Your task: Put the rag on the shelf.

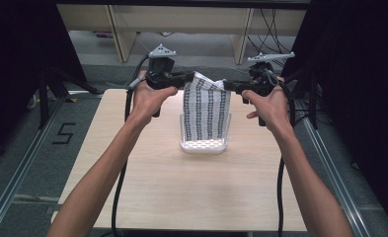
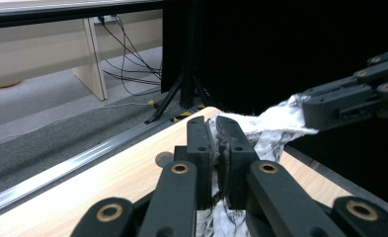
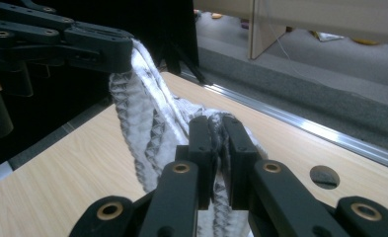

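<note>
A white cloth with black patterned stripes [image 1: 206, 107] is held up above a white perforated plastic basket [image 1: 204, 144]. Its left top corner is clamped by the left gripper [image 1: 188, 79], its right by the right gripper [image 1: 227, 86].

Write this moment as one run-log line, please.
left gripper: shut on cloth | right gripper: shut on cloth | cloth: held up over basket

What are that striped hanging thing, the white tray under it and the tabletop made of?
The striped cloth looks like soft woven fabric: it folds and bunches where each claw pinches it. The tray seems glossy white plastic with holes. The table looks like pale matte wood, perhaps laminate.
</note>
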Motion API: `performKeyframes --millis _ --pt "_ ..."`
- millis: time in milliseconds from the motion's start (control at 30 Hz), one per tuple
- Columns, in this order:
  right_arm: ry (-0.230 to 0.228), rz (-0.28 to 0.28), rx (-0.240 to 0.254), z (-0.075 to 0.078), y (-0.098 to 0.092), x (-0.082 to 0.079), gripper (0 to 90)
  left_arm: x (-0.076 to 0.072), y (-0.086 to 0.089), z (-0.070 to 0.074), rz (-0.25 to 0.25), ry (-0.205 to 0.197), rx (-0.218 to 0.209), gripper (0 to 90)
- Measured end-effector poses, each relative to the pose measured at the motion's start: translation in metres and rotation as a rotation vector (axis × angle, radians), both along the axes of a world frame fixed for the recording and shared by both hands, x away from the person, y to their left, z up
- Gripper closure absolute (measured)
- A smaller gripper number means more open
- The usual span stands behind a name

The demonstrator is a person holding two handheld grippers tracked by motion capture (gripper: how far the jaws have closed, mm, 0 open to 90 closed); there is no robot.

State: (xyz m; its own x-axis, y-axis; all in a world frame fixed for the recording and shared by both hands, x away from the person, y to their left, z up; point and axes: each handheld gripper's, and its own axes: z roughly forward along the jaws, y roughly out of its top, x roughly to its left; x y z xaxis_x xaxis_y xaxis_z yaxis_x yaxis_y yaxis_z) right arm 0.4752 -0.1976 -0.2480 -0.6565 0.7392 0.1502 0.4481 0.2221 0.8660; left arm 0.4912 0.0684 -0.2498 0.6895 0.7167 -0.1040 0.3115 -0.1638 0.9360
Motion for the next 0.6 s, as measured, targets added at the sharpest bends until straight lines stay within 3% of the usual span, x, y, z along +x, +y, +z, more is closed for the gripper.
performKeyframes --millis 133,400,433,500,600 --pt "0.026 -0.027 0.012 -0.004 -0.003 0.012 84.7 0.013 -0.008 0.000 0.013 0.001 0.010 84.6" --pt "0.069 -0.046 0.040 -0.010 -0.005 0.030 84.3 0.038 -0.011 -0.013 0.044 0.048 -0.036 84.5" --pt "0.055 -0.054 0.025 -0.011 -0.006 0.033 84.2 0.040 -0.011 -0.015 0.050 0.052 -0.038 84.5" --pt "0.078 -0.057 0.042 -0.014 -0.005 0.038 84.1 0.046 -0.011 -0.019 0.062 0.060 -0.040 84.5" --pt "0.075 -0.061 0.018 -0.018 -0.003 0.047 83.7 0.054 -0.011 -0.025 0.076 0.077 -0.044 84.3"
